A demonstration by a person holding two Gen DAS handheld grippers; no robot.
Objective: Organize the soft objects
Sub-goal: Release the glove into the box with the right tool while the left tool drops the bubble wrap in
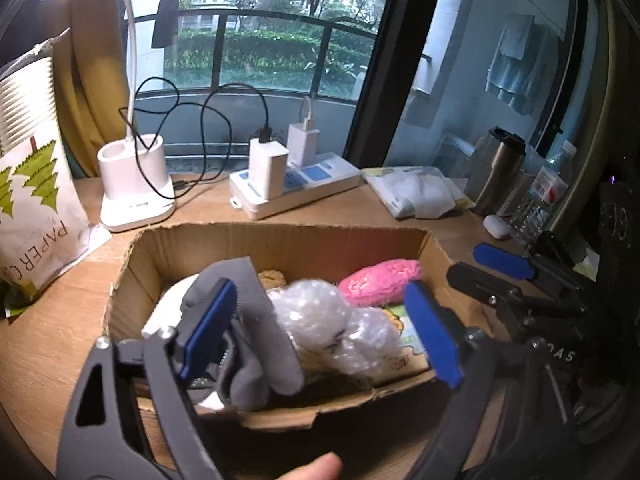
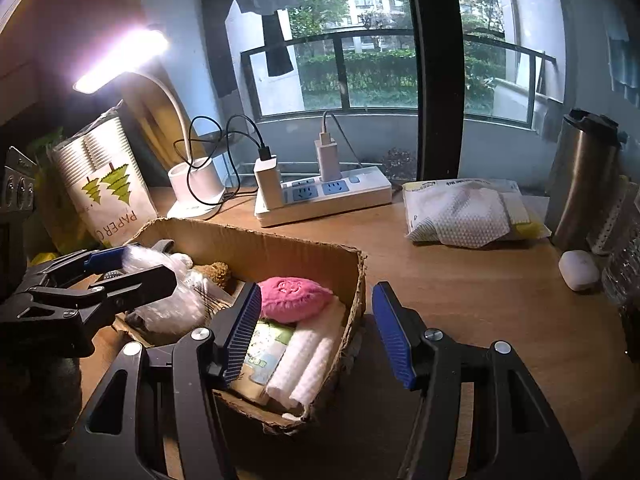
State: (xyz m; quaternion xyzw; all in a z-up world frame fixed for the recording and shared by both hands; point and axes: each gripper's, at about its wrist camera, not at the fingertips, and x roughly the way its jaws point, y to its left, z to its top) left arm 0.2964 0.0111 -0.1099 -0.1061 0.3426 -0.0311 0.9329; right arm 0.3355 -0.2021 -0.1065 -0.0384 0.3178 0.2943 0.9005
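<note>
A torn-edged cardboard box (image 1: 280, 248) sits on the wooden tabletop (image 2: 460, 280), already crowded with soft things, as two hand-held grippers hover over it. The left gripper (image 1: 316, 328) hangs above the box with its blue pads spread wide; a wad of bubble wrap (image 1: 332, 328) lies loose between them in the box, touched by neither pad, and a grey felt-like cloth (image 1: 256, 344) drapes against the left-hand pad. The right gripper (image 2: 316, 334) stands released and empty, one pad over the box's inside, the other outside its right wall.

Inside the box lie a pink knitted cushion (image 2: 294, 298) shaped like a flattened oval, rolled white waffle-textured cloths (image 2: 308, 364) against the near corner, a printed packet (image 2: 264, 344) and a brown nubbly sponge (image 2: 218, 272) toward the back.

Everything here looks light and yielding. The bubble wrap is likely springy and slick, best pinched through its thickest fold; the cushion should compress readily and could be taken across its narrow middle. The cloth rolls may unroll if lifted by one end.

Behind stand a white desk lamp (image 1: 136, 184), a power strip (image 2: 324, 196) and a paper-cup sleeve (image 1: 32, 184). A tissue pack (image 2: 468, 212) lies outside the box.
</note>
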